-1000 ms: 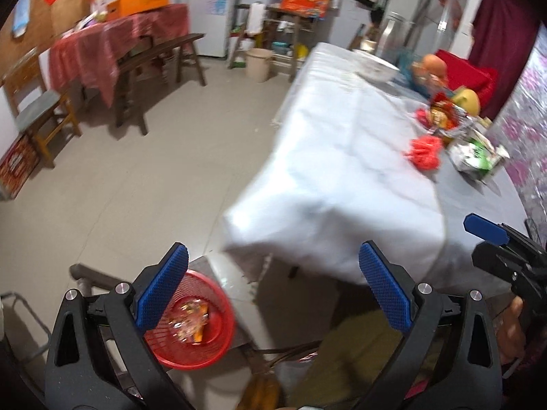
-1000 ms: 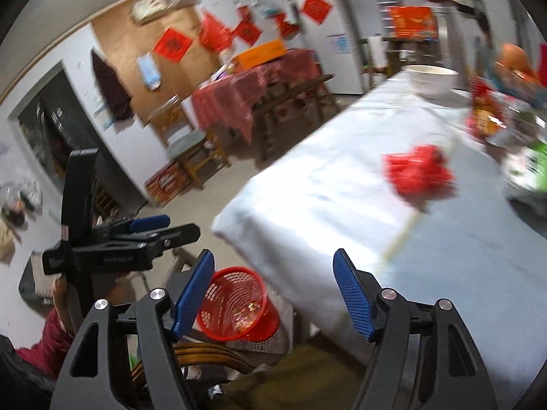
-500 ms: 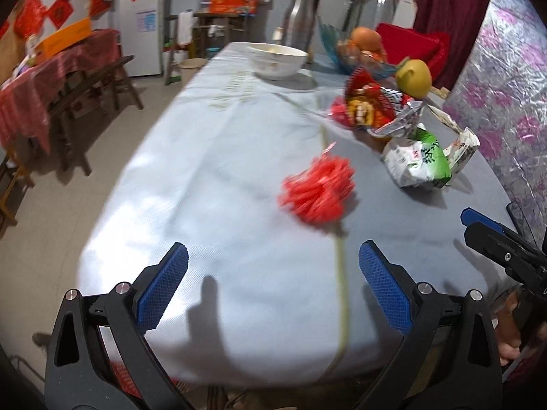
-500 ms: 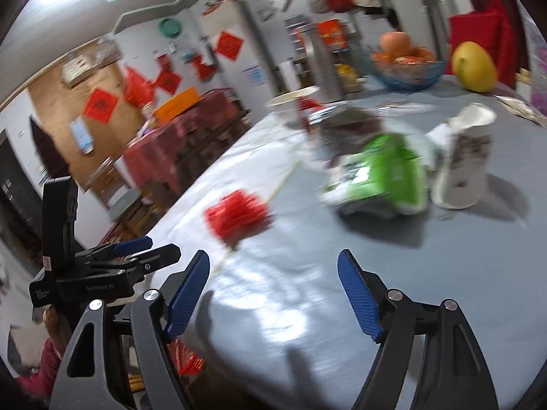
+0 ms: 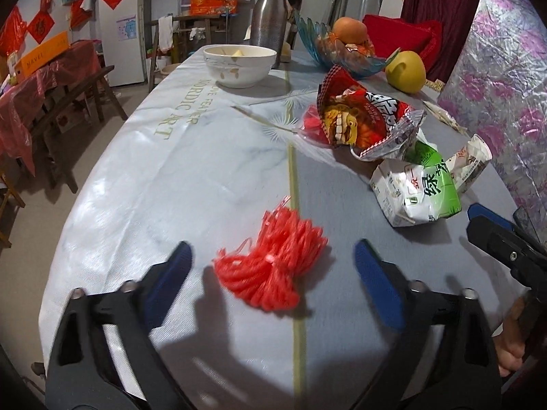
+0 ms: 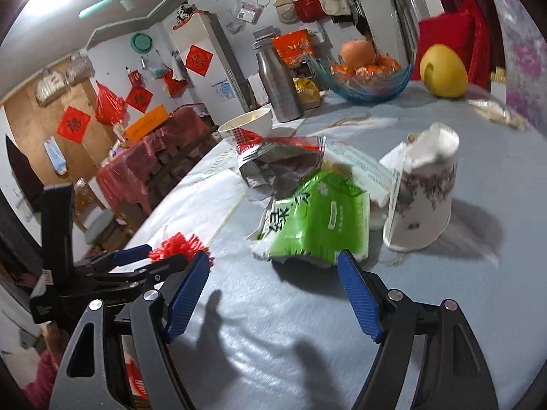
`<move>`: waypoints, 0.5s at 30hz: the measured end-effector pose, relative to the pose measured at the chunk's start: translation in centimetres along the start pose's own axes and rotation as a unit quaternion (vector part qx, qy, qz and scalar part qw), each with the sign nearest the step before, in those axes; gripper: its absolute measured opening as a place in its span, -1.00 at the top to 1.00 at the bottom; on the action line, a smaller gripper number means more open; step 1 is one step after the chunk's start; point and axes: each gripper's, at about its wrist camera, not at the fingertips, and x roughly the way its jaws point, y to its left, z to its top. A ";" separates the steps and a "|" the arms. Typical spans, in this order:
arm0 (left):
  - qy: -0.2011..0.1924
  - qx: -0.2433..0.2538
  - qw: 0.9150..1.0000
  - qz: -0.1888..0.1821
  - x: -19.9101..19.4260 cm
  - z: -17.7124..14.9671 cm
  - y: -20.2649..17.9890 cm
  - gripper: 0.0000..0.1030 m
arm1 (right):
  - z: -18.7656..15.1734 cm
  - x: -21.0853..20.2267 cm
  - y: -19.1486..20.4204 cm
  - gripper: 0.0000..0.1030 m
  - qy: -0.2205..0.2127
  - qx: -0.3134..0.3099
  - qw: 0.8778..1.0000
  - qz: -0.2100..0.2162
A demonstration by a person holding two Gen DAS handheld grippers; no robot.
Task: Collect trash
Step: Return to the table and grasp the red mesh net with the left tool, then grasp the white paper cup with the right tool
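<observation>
We see the red tassel [image 5: 273, 263] lying on the counter [image 5: 191, 177], between our left gripper [image 5: 271, 273]'s closing, still-apart jaws. The green packet [image 6: 318, 222] lies ahead of our right gripper [image 6: 273, 290], jaws opening, empty.

Left tool [image 5: 271, 266]: black frame, ribbed blue pads, silver screws. Right tool [image 6: 273, 285]: identical build. Pink sleeve [image 6: 41, 372] beside the left tool.

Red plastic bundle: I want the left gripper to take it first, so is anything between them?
Nothing visible. The red plastic bundle lies alone on the tablecloth, just ahead of the open left gripper.
</observation>
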 end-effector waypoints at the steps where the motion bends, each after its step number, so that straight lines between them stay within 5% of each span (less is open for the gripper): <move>1: 0.002 0.000 1.000 -0.005 0.1 0.0 0.0 -0.35 | 0.3 0.1 0.1 -0.67 -0.003 -0.004 1.000 -0.005; 4: 0.008 -0.008 1.000 -0.028 0.2 0.0 0.3 0.01 | 1.6 1.1 0.4 -0.79 -0.008 -0.016 0.999 -0.038; 6: 0.001 -0.018 0.999 -0.041 -0.3 -0.1 0.8 0.08 | 2.0 2.2 0.4 -0.77 0.005 -0.023 0.999 -0.048; 9: -0.010 -0.028 0.999 -0.045 -1.3 -0.3 1.4 0.08 | 1.1 3.2 0.3 0.03 0.033 -0.033 0.998 -0.033; 12: -0.018 -0.033 0.998 -0.047 -2.4 -0.7 2.1 0.08 | -1.1 2.7 0.2 0.57 0.052 -0.040 0.998 -0.006; 15: -0.022 -0.031 0.998 -0.046 -3.0 -1.1 2.1 0.08 | -2.6 1.9 0.0 0.75 0.068 -0.038 0.997 0.017</move>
